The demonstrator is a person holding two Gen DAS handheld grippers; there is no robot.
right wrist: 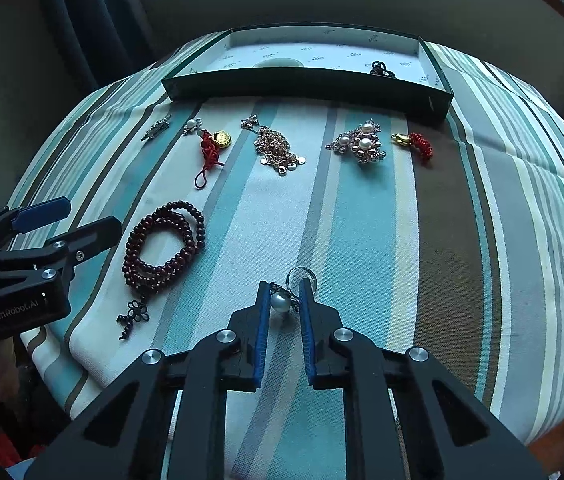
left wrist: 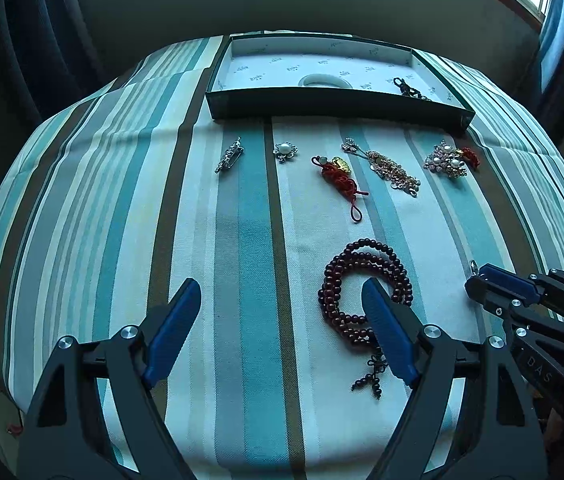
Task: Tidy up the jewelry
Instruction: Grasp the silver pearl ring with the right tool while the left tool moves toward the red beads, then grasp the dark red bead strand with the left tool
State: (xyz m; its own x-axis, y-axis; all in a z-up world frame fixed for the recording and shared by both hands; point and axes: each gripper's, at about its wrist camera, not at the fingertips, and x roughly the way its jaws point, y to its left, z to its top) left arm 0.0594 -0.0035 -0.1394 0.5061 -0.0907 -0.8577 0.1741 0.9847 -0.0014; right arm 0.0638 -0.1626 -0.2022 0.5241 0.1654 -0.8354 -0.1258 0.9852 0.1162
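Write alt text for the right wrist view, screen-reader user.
The right gripper is closed on a pearl ring on a striped tablecloth. Left of it lies a dark red bead bracelet, with the open left gripper beyond. Farther back, brooches and charms sit before a green tray.

Pearl ring [right wrist: 282, 300] pinched between blue fingers [right wrist: 262, 320], dark bead bracelet [right wrist: 164, 246] coiled nearby on striped cloth [right wrist: 361, 220]

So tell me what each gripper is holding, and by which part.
The right gripper is shut on the pearl ring, its pads pinching the pearl end; the band sticks out past the fingertips. The left gripper is open and holds nothing.
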